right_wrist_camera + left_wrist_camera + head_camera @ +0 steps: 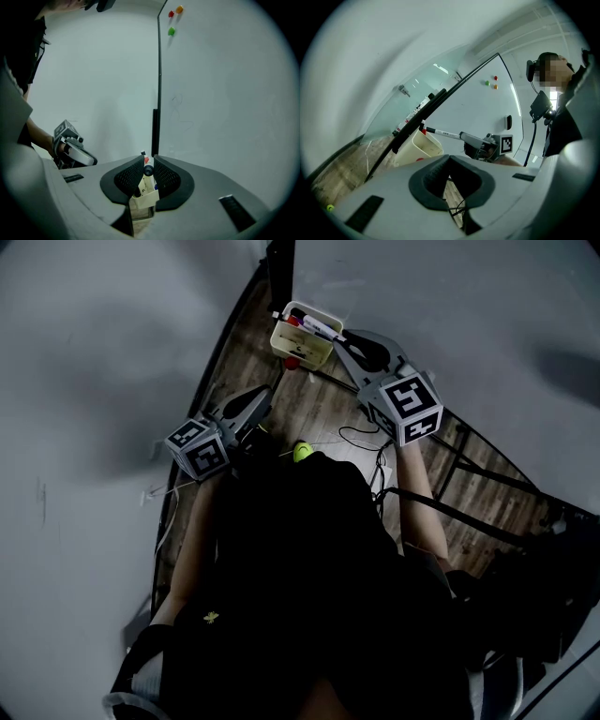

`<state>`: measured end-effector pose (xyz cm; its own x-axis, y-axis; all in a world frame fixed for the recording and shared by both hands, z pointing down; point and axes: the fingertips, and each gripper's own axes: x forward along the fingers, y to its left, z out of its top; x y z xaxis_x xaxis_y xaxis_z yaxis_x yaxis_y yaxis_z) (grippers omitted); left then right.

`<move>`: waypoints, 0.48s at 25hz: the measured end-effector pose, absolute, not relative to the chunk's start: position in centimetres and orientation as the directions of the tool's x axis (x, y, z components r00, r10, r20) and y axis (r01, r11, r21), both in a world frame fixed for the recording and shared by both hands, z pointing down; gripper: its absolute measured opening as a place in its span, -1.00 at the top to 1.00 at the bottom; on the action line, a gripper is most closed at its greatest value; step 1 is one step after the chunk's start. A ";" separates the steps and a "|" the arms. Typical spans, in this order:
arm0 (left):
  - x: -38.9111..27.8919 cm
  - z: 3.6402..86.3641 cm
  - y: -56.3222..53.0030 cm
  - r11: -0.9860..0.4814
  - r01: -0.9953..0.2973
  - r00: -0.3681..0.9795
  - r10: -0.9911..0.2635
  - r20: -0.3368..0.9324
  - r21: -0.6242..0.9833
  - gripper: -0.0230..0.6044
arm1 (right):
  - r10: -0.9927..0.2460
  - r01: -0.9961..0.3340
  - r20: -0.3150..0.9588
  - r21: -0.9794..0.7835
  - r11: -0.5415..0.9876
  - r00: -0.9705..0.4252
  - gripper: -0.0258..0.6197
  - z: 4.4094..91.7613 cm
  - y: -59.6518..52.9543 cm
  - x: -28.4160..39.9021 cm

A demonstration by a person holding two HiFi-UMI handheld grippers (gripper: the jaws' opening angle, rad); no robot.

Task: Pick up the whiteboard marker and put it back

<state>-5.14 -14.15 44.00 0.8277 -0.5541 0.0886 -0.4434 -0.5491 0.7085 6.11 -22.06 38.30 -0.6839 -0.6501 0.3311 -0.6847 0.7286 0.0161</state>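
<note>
Whiteboard marker (443,135): clamped in the right gripper (148,158), jaws narrow and pressing on its barrel from both sides. Held by the rear part, with the long white barrel sticking out forward past the tips. Front end over the open top of the cream holder box (419,149); not possible to tell whether touching the box or the other markers inside.

In the head view, right gripper pointing toward 10 o'clock and tilted a little downward, with its marker cube (412,407) at the 4 o'clock side and the bare forearm (420,498) running back toward 6 o'clock. Box just at 10 o'clock from the jaw tips, close to the lower edge of the whiteboard (225,93).

Left gripper (449,157): jaws closed, tips meeting, nothing between them. Held level, pointing toward 1 o'clock in the head view, well apart from the box, at 7 o'clock from it. Its cube (199,448) at the rear, forearm going back toward 6 o'clock.

Below, wooden floor (319,409) with a small green ball (302,452) between the two arms.
</note>
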 end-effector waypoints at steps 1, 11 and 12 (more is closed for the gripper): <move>-5.2 44.1 -14.2 -0.547 -0.445 0.827 -0.555 0.090 0.710 0.92 | -0.649 -0.685 0.334 0.013 0.728 -0.683 0.73 38.5 -22.3 6.1; -5.9 44.0 -14.4 -0.528 -0.460 0.817 -0.566 0.108 0.713 0.92 | -0.634 -0.681 0.351 -0.015 0.732 -0.689 0.73 40.0 -23.6 5.9; -5.9 44.0 -14.4 -0.526 -0.462 0.816 -0.567 0.110 0.714 0.92 | -0.633 -0.681 0.351 -0.018 0.732 -0.690 0.73 40.1 -23.7 5.8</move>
